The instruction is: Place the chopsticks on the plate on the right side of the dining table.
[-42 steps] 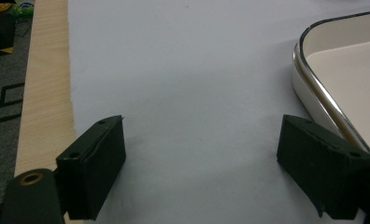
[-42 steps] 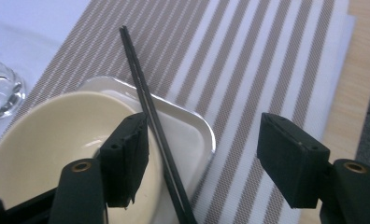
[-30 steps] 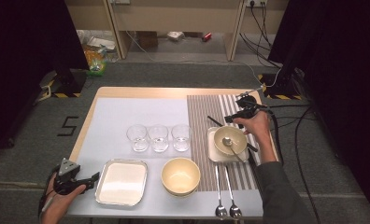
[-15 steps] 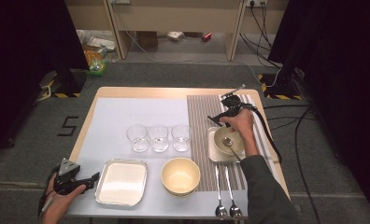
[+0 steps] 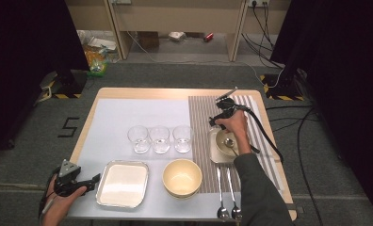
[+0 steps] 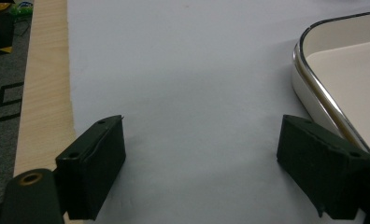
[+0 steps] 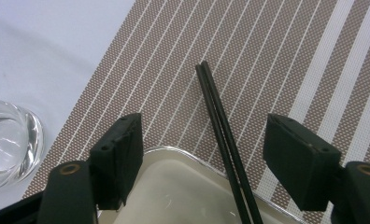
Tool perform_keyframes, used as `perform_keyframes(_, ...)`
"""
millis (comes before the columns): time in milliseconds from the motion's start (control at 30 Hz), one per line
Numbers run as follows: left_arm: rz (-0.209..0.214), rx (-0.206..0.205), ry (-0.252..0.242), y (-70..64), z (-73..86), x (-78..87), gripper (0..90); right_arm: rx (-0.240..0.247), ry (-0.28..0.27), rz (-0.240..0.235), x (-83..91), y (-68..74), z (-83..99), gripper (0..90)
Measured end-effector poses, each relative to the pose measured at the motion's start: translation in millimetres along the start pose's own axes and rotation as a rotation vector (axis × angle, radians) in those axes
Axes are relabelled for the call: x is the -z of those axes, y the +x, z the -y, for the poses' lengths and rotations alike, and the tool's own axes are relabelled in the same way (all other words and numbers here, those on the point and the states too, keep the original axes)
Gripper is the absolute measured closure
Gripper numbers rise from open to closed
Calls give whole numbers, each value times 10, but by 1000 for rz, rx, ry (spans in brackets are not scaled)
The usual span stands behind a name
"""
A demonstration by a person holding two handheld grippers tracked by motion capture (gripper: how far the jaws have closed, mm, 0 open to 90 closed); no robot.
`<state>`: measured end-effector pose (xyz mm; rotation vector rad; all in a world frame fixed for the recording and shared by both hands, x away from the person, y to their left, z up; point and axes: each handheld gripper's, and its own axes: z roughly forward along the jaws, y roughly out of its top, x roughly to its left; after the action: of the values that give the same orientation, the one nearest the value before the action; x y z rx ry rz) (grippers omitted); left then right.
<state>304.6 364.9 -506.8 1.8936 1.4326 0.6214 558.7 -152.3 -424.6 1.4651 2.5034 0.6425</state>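
Over the far edge of the small tray (image 7: pixel 183 186), the right claw (image 7: pixel 204 154) hangs with its jaws wide and holds nothing. The chopsticks (image 7: pixel 223 135) lie between the jaws, their near ends on the tray rim, their tips out on the striped mat (image 7: pixel 248 51). A glass (image 7: pixel 8 140) stands just left of the tray. The left claw (image 6: pixel 202 172), also wide, rests low over the table (image 6: pixel 174 70) beside the big tray (image 6: pixel 342 70).

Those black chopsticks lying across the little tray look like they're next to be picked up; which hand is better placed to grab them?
The right. Its gripper hangs open directly over the chopsticks, jaws on either side. The left gripper rests open at the table's opposite corner, beside the white tray.
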Motion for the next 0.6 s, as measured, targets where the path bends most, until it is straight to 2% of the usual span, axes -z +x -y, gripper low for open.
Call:
perform_keyframes(300,0,0,0,0,0,0,147,-1,32,-5,-82,20,-22,279)
perform_keyframes(367,0,0,0,0,0,0,147,12,39,-3,-100,14,-26,278)
perform_keyframes(600,-1,-1,1,0,0,1,147,-3,61,-16,-134,21,-39,278)
